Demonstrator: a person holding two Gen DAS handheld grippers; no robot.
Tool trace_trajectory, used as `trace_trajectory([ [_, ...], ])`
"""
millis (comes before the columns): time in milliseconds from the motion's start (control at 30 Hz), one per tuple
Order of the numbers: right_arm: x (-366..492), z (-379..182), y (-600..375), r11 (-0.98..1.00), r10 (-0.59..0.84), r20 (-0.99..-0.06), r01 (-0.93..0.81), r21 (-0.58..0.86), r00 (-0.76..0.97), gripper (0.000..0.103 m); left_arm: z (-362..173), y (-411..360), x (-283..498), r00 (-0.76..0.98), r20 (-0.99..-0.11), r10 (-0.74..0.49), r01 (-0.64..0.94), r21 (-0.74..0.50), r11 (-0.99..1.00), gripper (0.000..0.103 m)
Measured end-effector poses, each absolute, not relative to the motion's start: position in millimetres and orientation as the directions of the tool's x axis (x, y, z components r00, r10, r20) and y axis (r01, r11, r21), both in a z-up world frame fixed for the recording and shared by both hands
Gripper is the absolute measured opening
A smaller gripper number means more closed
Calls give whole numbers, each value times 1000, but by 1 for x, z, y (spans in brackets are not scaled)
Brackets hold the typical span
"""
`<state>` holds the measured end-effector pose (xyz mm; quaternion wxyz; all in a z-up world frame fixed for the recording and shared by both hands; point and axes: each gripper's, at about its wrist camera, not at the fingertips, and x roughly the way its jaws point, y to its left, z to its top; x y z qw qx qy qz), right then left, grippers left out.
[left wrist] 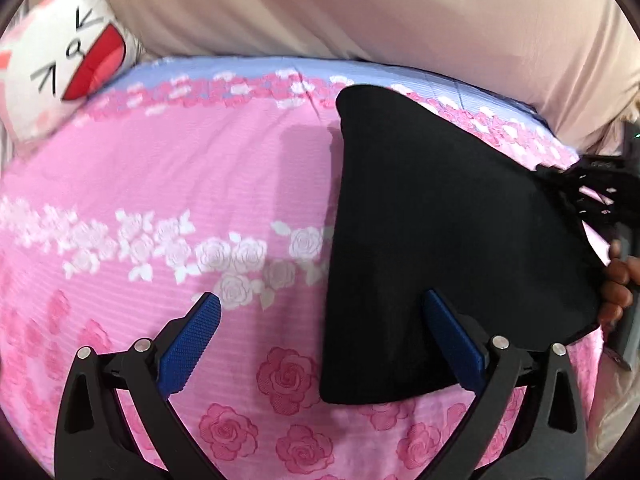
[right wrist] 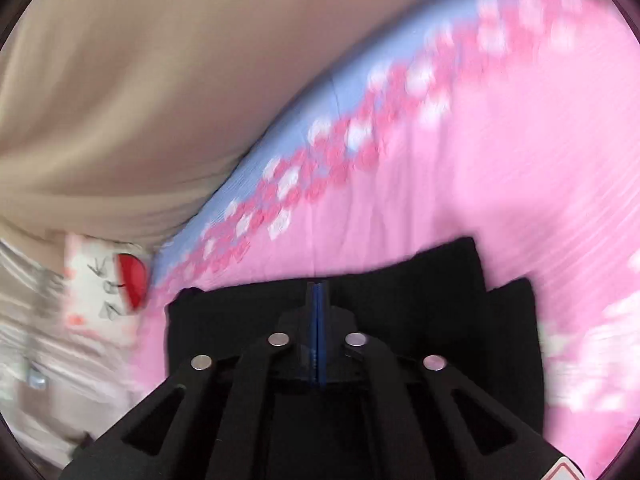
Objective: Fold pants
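Observation:
Black pants (left wrist: 440,220) lie folded on a pink rose-print bed sheet (left wrist: 180,184), right of centre in the left wrist view. My left gripper (left wrist: 320,312) is open and empty above the sheet, its right finger over the pants' near edge. In the right wrist view my right gripper (right wrist: 319,292) is shut, its blue pads pressed together over the black pants (right wrist: 420,280). Whether cloth is pinched between them is hidden. The right gripper shows at the pants' right edge in the left wrist view (left wrist: 600,196), with the person's fingers (left wrist: 618,284) beside it.
A white and pink cat-face pillow (left wrist: 60,60) lies at the bed's far left corner, also in the right wrist view (right wrist: 104,288). A beige curtain (left wrist: 360,4) hangs behind the bed. A blue sheet border (left wrist: 240,70) runs along the far edge.

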<state>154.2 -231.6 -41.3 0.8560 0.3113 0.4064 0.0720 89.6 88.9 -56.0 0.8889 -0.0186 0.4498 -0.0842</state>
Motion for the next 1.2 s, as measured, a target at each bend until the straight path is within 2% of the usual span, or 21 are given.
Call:
trace_trajectory([
  [133, 174, -26, -115, 808, 574, -667, -195, 556, 475, 13, -58, 88, 93, 575, -794, -197, 142, -141, 980, 98],
  [233, 216, -56, -58, 825, 565, -736, -273, 495, 373, 10, -56, 85, 91, 575, -798, -182, 147, -118, 982, 98],
  [267, 242, -74, -46, 857, 514, -776, -261, 444, 365, 0, -55, 84, 91, 578, -797, -177, 146, -112, 983, 98],
  [367, 259, -73, -52, 823, 566, -749, -180, 539, 344, 0, -51, 87, 86, 596, -789, -148, 138, -81, 987, 98],
  [433, 241, -48, -56, 826, 560, -714, -223, 517, 419, 10, -50, 90, 85, 596, -791, -136, 133, -70, 989, 98],
  [467, 226, -36, -61, 855, 517, -710, -244, 457, 479, 11, -49, 91, 84, 600, -789, -133, 130, -69, 989, 98],
  [567, 224, -49, -101, 930, 358, -765, -128, 345, 535, 19, -49, 88, 84, 607, -786, -121, 130, -52, 990, 98],
  [633, 221, -74, -143, 938, 287, -806, 18, 345, 518, 10, -48, 83, 83, 613, -782, -112, 135, -36, 990, 98],
  [667, 207, -71, -168, 896, 346, -764, 51, 442, 545, 6, -48, 81, 83, 610, -784, -114, 140, -35, 990, 98],
  [700, 197, -64, -178, 887, 344, -751, 67, 457, 564, 5, -47, 79, 83, 609, -785, -112, 141, -32, 989, 98],
  [767, 161, -38, -196, 900, 295, -707, 62, 432, 642, 19, -46, 75, 83, 611, -785, -99, 141, -16, 990, 98],
  [833, 137, -29, -209, 915, 278, -696, 37, 401, 662, 21, -46, 71, 83, 615, -783, -91, 145, -1, 989, 98],
  [900, 115, -34, -223, 926, 230, -707, 73, 370, 669, 35, -45, 66, 83, 618, -782, -82, 148, 13, 989, 98],
  [1000, 86, -43, -255, 909, 202, -701, 135, 394, 684, 38, -43, 58, 80, 621, -780, -72, 150, 28, 988, 98],
  [1067, 66, -49, -276, 894, 201, -684, 154, 420, 701, 38, -40, 60, 78, 618, -778, -108, 153, -16, 988, 98],
  [1200, 43, -58, -302, 903, 194, -678, 141, 406, 709, 38, -49, 82, 93, 516, -792, -327, 135, -303, 944, 98],
])
